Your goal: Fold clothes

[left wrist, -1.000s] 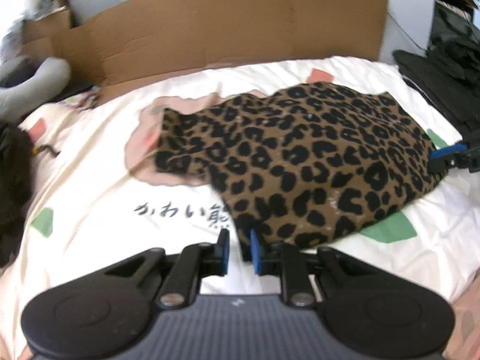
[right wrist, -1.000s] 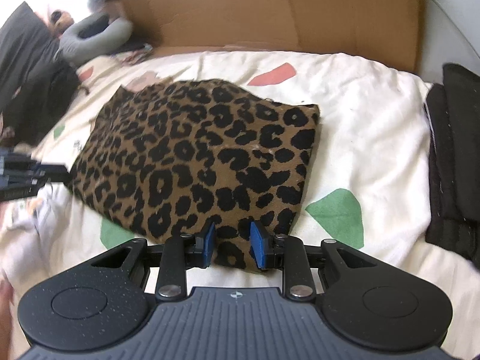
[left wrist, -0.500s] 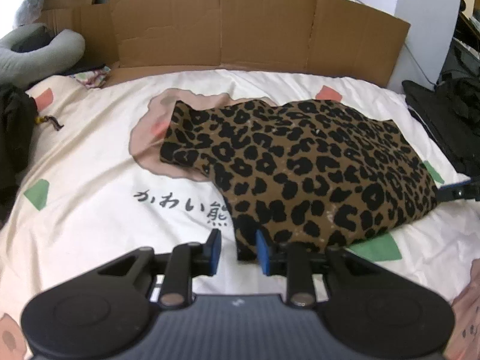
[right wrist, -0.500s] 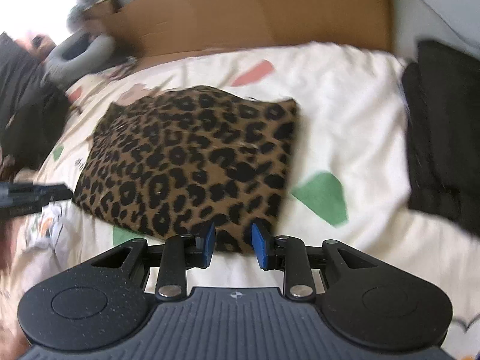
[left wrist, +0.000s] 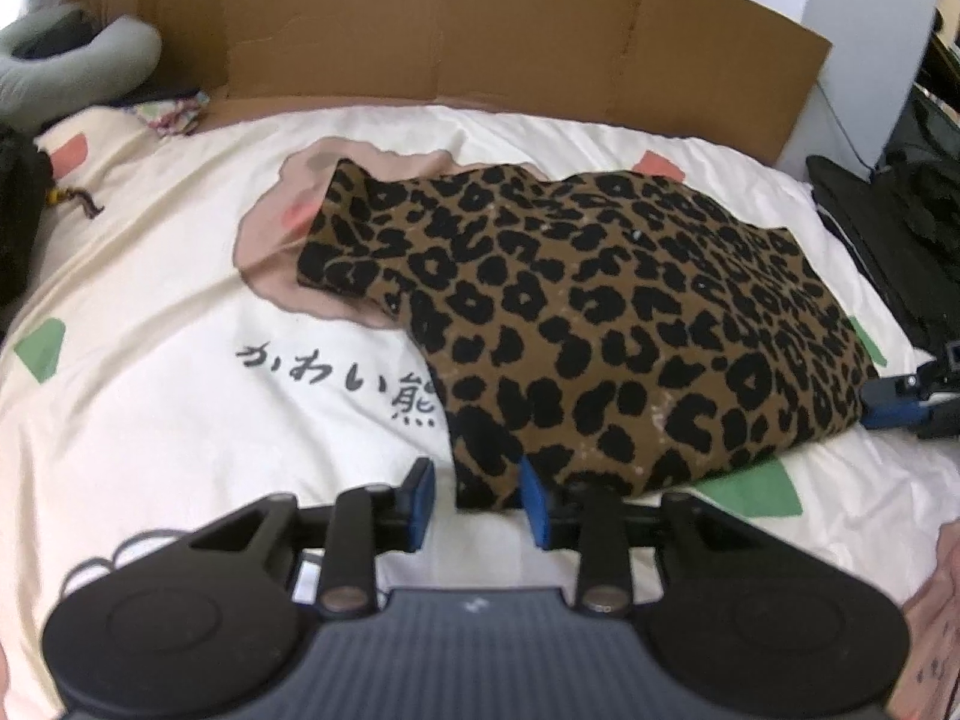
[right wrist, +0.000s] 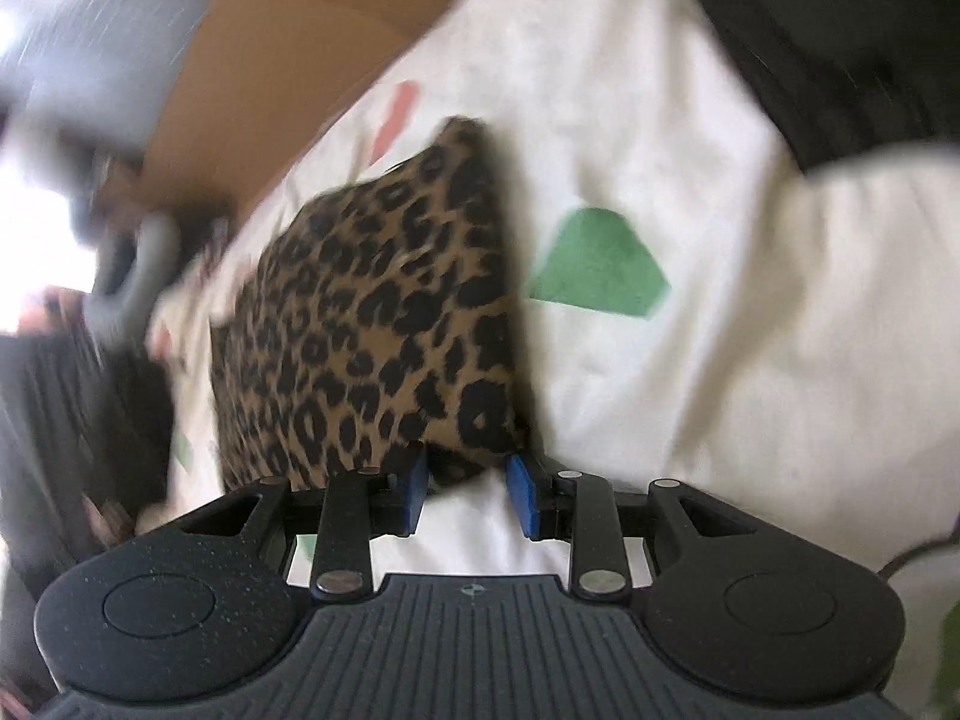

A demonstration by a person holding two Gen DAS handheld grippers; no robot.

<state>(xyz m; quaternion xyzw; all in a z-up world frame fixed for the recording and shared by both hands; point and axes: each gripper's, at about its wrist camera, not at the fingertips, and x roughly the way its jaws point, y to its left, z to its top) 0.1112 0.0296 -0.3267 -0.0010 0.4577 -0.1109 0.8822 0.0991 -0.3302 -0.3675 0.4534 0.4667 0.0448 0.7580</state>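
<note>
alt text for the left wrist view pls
A folded leopard-print garment lies on a cream printed bedsheet, its near corner between the opening pads of the left claw. Cardboard stands behind the bed.

Left wrist view: bright, even daylight, mostly sharp; slight softness on the brown corrugated cardboard wall (left wrist: 510, 36) at the top. Fisheye bends that wall into an arc, corners vignette black. Soft shadow under the folded leopard-print knit garment (left wrist: 600, 324) on the cream printed bedsheet (left wrist: 180, 396). Right wrist view: heavy motion blur, frame tilted, background smeared. Blown-out white glare at left edge. Only the black gripper body with blue pads (right wrist: 468, 495) stays sharp.
</note>
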